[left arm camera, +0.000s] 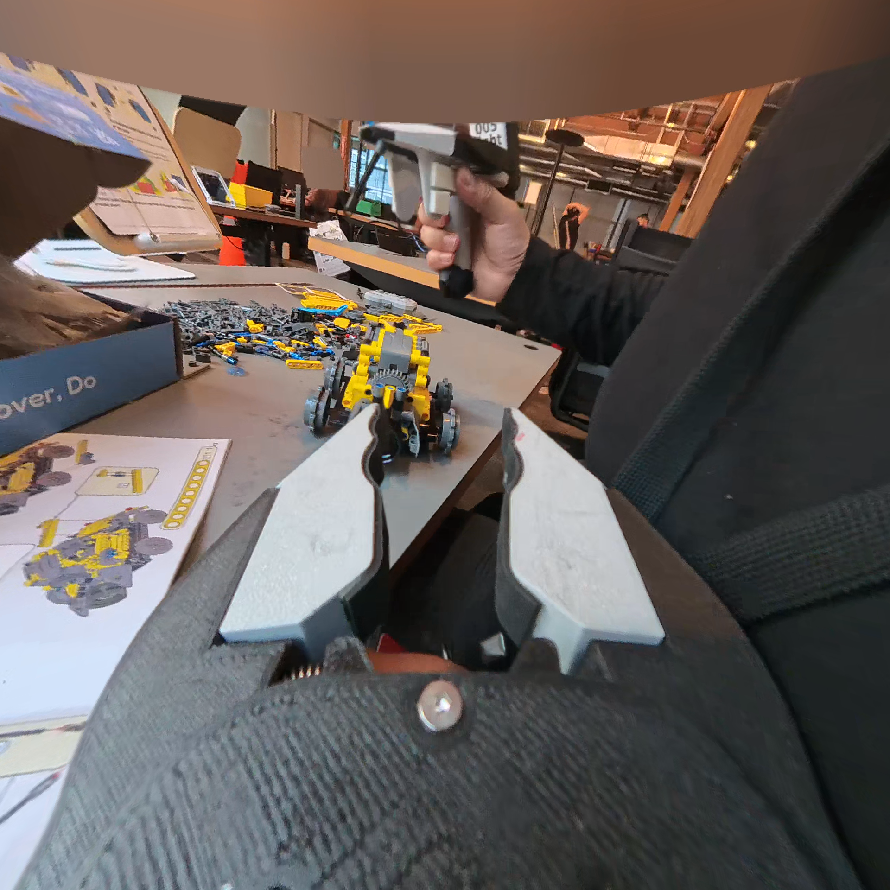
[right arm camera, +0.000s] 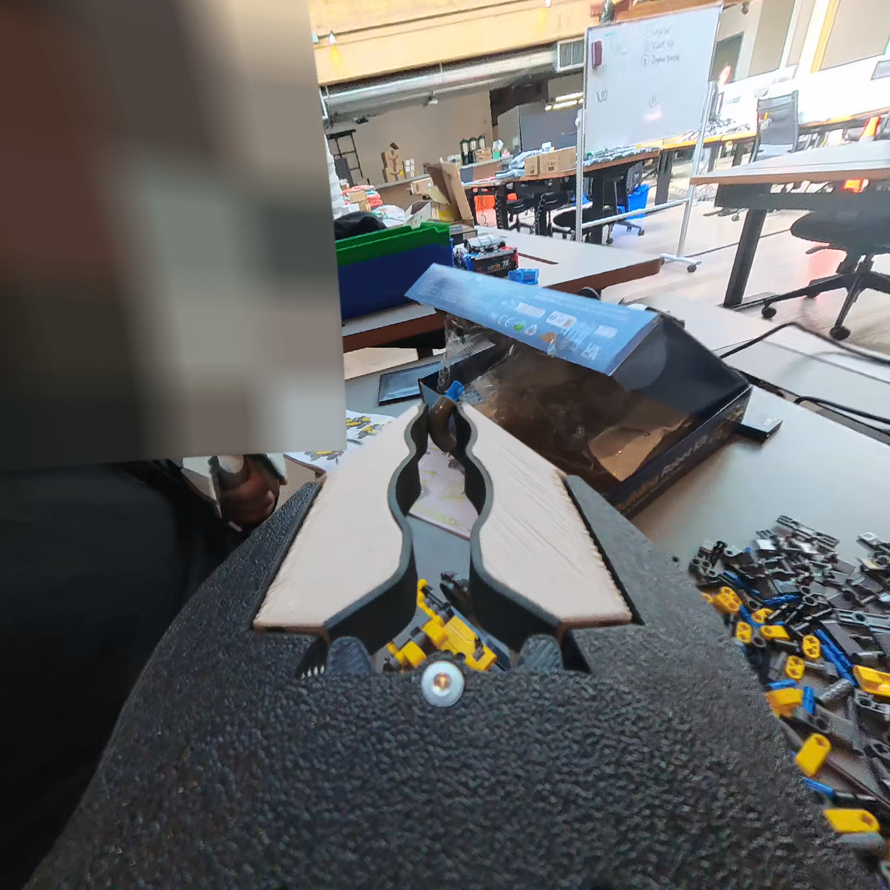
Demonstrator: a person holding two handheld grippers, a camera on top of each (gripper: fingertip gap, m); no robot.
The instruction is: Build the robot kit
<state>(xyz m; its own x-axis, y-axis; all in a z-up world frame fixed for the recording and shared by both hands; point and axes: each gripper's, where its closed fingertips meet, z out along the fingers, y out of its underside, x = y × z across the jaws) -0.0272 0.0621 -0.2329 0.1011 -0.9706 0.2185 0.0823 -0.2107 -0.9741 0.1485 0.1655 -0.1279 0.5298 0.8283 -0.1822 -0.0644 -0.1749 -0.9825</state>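
The left claw [left arm camera: 440, 416] gapes empty just short of the yellow toy truck [left arm camera: 385, 385] — the truck's long axis runs away from the camera, its near end close to the desk's [left arm camera: 250, 404] right edge. The right claw [right arm camera: 442, 413], raised above the desk, pinches a small curved grey piece with a blue tip [right arm camera: 444, 419]. Loose parts [right arm camera: 809, 626] lie to its right, an open blue box [right arm camera: 602, 385] beyond.

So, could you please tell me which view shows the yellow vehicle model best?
The left wrist view: the model stands whole on the table, just beyond the open left gripper. The right wrist view shows only a yellow sliver between its gripper's finger bases.
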